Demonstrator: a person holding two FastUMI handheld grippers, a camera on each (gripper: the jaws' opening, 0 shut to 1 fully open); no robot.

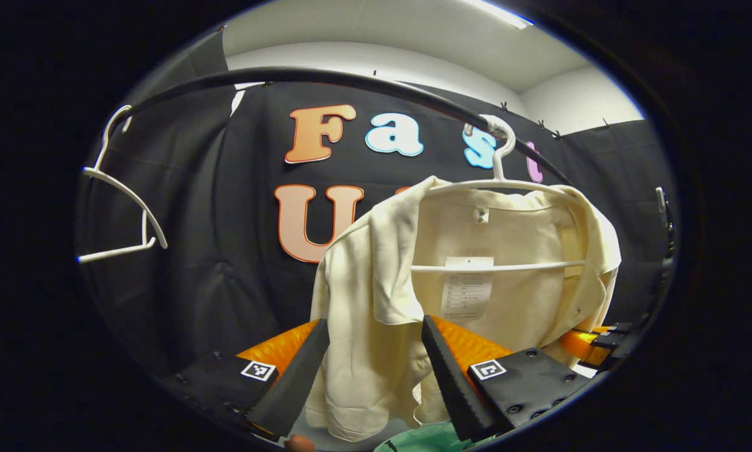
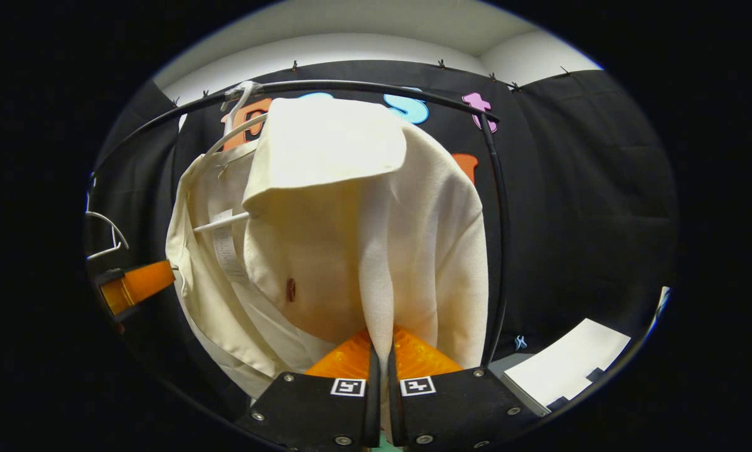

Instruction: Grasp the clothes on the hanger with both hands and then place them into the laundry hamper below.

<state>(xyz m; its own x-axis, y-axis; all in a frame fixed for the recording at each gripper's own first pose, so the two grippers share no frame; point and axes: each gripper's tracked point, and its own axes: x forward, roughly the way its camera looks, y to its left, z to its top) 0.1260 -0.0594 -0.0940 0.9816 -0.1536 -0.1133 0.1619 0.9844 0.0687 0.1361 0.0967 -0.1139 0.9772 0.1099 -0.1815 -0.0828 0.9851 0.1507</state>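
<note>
A cream shirt (image 1: 464,276) hangs on a white hanger (image 1: 500,182) from a black rail (image 1: 326,78). My left gripper (image 1: 376,351) is open, its fingers standing either side of the shirt's left front panel. In the right gripper view the same shirt (image 2: 351,213) hangs close up on the rail (image 2: 376,86). My right gripper (image 2: 381,364) is shut on a fold of the shirt's fabric, which runs down between its fingers. The left gripper (image 2: 134,285) shows at the far left of that view, beside the shirt. A green edge, perhaps the hamper (image 1: 426,439), peeks below the shirt.
An empty white hanger (image 1: 122,207) hangs at the rail's left end. The rail's upright post (image 2: 498,251) runs down just right of the shirt. A white sheet (image 2: 570,370) lies on a surface at lower right. Black cloth walls close the booth behind.
</note>
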